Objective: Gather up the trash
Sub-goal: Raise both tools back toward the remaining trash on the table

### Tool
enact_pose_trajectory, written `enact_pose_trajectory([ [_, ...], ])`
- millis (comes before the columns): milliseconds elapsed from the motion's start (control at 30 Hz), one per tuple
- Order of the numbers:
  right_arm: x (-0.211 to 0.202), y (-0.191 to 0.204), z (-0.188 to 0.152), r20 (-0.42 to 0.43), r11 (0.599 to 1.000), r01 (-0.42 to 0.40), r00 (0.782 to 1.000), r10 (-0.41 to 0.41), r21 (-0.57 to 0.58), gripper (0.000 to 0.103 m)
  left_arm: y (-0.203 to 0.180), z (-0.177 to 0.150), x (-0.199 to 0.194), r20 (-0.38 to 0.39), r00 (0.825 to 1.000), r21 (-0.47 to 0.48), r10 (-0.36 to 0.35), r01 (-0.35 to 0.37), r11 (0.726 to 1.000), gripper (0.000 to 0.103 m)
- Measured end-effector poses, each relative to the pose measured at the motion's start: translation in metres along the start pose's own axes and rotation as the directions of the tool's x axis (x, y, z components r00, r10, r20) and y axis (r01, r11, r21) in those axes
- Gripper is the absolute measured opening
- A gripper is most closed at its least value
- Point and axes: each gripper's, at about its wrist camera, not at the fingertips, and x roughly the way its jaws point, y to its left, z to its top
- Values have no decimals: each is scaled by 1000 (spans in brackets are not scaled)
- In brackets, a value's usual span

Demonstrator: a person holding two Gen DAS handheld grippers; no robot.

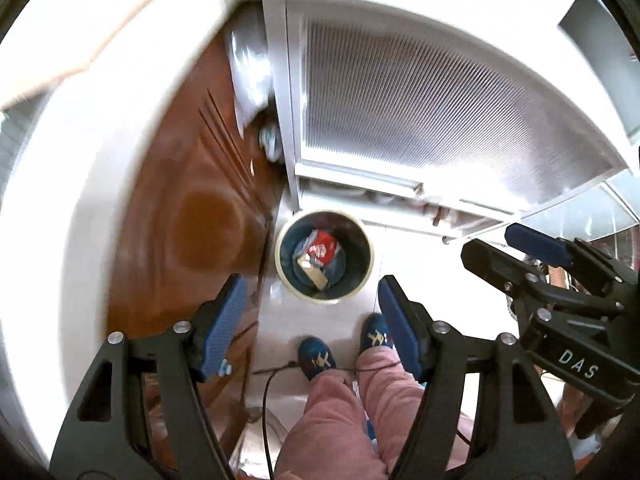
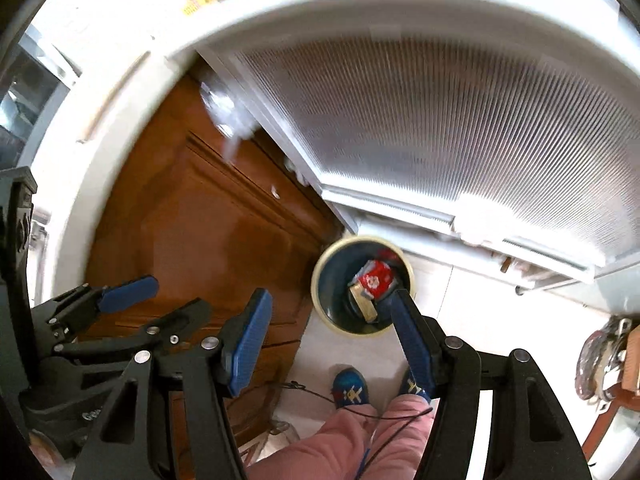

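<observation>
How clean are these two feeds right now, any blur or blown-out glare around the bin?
Left wrist: trash bin fairly sharp, white wall at left blown out, wooden door streaked by motion. Right wrist: bin rim ghosted by blur, ribbed glass door smeared, strong fisheye bending.

Open-topped bin (image 1: 325, 257) on pale floor (image 1: 420, 276), mouth unobstructed from above, wooden door (image 1: 192, 216) close on its left, ribbed glass door (image 1: 420, 100) frame just behind, person's feet (image 1: 316, 354) near its front.

White letters "DAS" stand on the black body of the right gripper (image 1: 536, 256); nothing else reads clearly.
</observation>
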Motion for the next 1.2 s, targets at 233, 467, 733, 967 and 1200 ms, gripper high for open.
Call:
enact_pose_trajectory([
  [233,-104,29,14,154,999,28,988,-25,-20,63,11,24,-96,135,989,19,-66,64,998,77],
  [467,-192,46,29,321,997,76,945,-65,-21,63,17,50,-166,265,961,57,-85,72,996,77],
  [733,-244,57,58,431,994,110,897,-96,-7,63,17,88,-211,355,930,87,-98,72,994,77],
  [967,-264,47,109,478,992,122,871,-114,14,63,13,140,-216,371,926,44,-68,56,997,77],
  [1200,-252,13,193,487,994,106,869,-92,-1,64,3,201,-184,298,952,2,-73,75,997,77],
])
